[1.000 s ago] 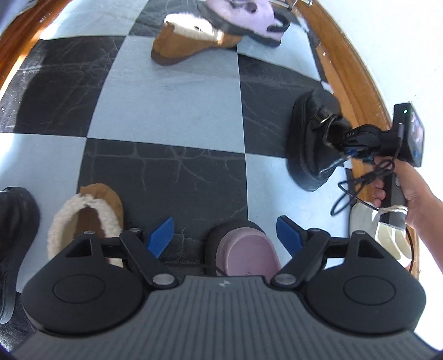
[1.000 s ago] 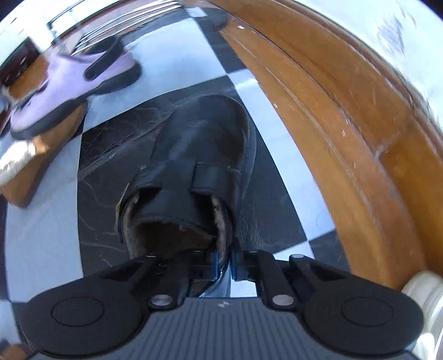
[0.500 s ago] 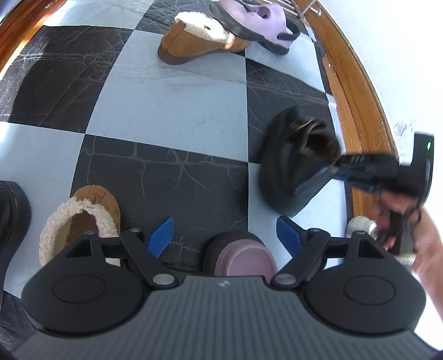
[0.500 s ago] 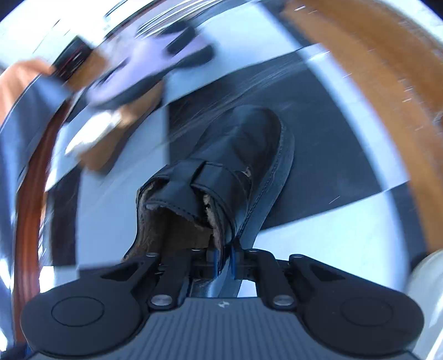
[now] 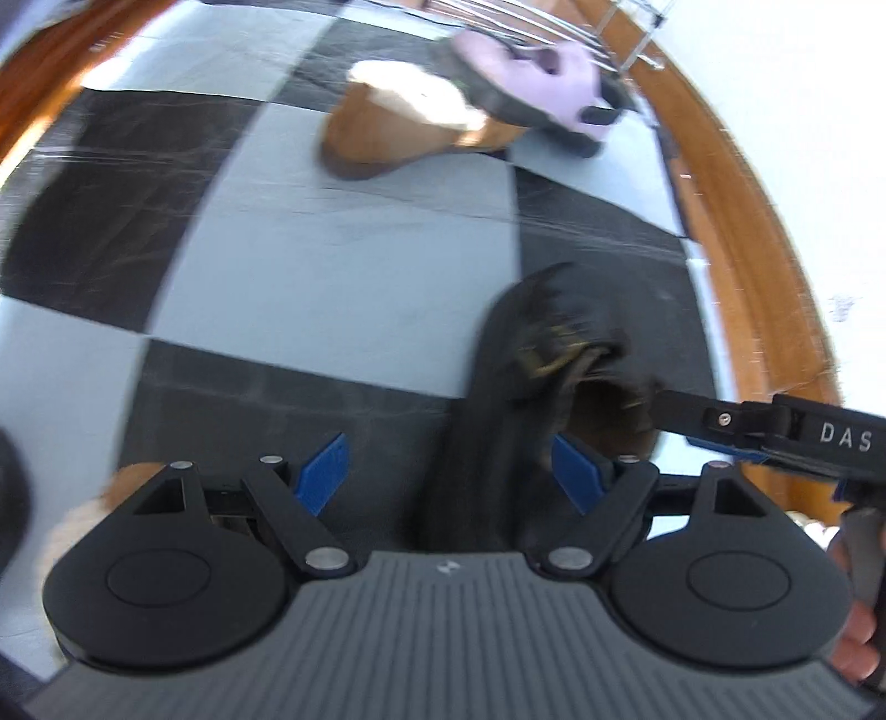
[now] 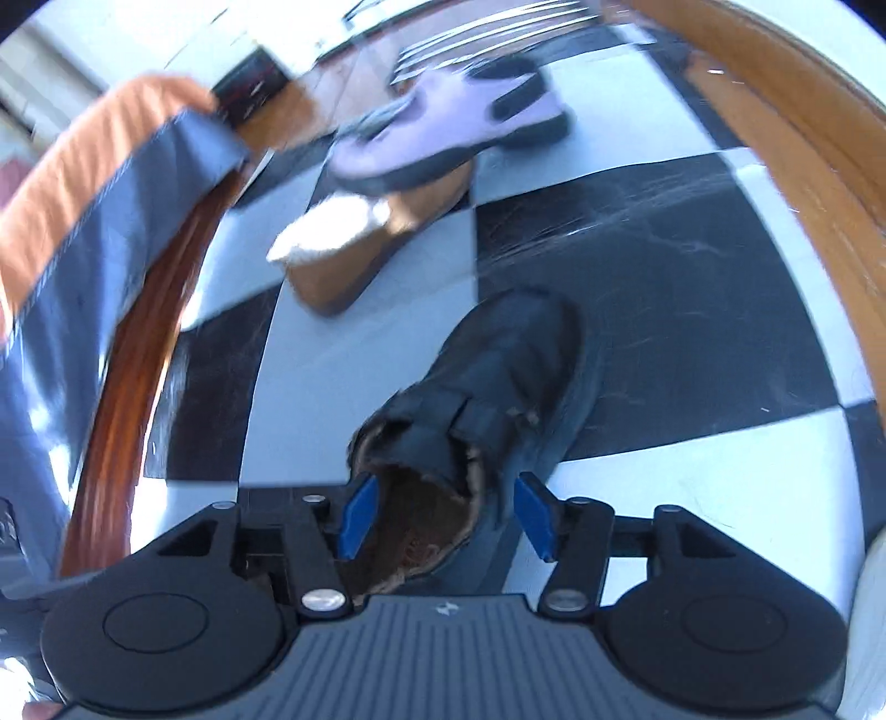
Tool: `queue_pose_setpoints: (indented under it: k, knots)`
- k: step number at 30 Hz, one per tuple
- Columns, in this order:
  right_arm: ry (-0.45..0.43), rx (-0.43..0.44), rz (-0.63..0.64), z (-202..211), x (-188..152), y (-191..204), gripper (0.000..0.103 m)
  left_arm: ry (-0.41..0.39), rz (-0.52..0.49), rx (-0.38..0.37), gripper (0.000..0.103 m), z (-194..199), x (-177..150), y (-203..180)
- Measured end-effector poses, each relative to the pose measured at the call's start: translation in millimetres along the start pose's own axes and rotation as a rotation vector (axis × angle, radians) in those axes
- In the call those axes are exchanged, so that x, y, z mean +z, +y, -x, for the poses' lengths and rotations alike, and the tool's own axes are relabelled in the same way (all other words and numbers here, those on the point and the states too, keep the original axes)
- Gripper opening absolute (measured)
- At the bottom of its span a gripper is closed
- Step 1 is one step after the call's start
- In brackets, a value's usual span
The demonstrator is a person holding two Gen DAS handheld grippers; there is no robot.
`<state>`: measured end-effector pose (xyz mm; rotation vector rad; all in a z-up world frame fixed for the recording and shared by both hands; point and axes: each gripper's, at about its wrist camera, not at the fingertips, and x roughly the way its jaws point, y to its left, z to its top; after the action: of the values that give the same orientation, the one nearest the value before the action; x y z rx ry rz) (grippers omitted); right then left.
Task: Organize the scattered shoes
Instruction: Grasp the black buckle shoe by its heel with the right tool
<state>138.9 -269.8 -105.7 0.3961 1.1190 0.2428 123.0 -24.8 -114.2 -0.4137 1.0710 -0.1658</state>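
Observation:
A black fleece-lined shoe (image 6: 509, 365) lies tilted on the checkered floor, its heel opening between the blue pads of my right gripper (image 6: 447, 515). The jaws are opening and neither pad presses on the shoe. In the left wrist view the same black shoe (image 5: 498, 387) shows its sole, with its heel end between the spread fingers of my open left gripper (image 5: 449, 476), which grips nothing. The right gripper's finger (image 5: 681, 412) reaches in from the right at the shoe's collar. Further off, a tan fleece slipper (image 5: 398, 133) lies under a lilac clog (image 5: 531, 83).
A wooden baseboard (image 5: 764, 266) curves along the white wall on the right. A wire rack (image 5: 554, 33) stands behind the far shoes. Another tan slipper (image 5: 111, 493) peeks out behind the left finger. A person's orange and blue sleeve (image 6: 83, 221) fills the right wrist view's left side.
The right gripper carried the black shoe from the baseboard to in front of the left gripper, then its jaws parted. The lilac clog between the left fingers is now hidden.

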Motion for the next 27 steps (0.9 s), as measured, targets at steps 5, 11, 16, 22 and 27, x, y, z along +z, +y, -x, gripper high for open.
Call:
queue_pose_setpoints:
  k: [5, 11, 16, 22, 27]
  knots:
    - [-0.038, -0.011, -0.088, 7, 20, -18, 0.057, 0.031, -0.071, 0.189, 0.09, -39, 3, -23]
    - [-0.037, -0.025, -0.141, 6, 21, -34, 0.057, 0.075, 0.074, 0.103, 0.038, -73, -5, -8]
    - [0.003, -0.035, -0.135, -8, 15, -38, 0.057, 0.106, 0.172, 0.079, 0.027, -69, 3, 2]
    - [0.03, -0.015, -0.072, -19, 14, -23, 0.061, 0.106, 0.228, 0.057, 0.026, -70, 1, 10]
    - [0.038, 0.003, -0.042, -29, 16, -11, 0.075, 0.109, 0.24, 0.041, 0.026, -70, 2, 15]
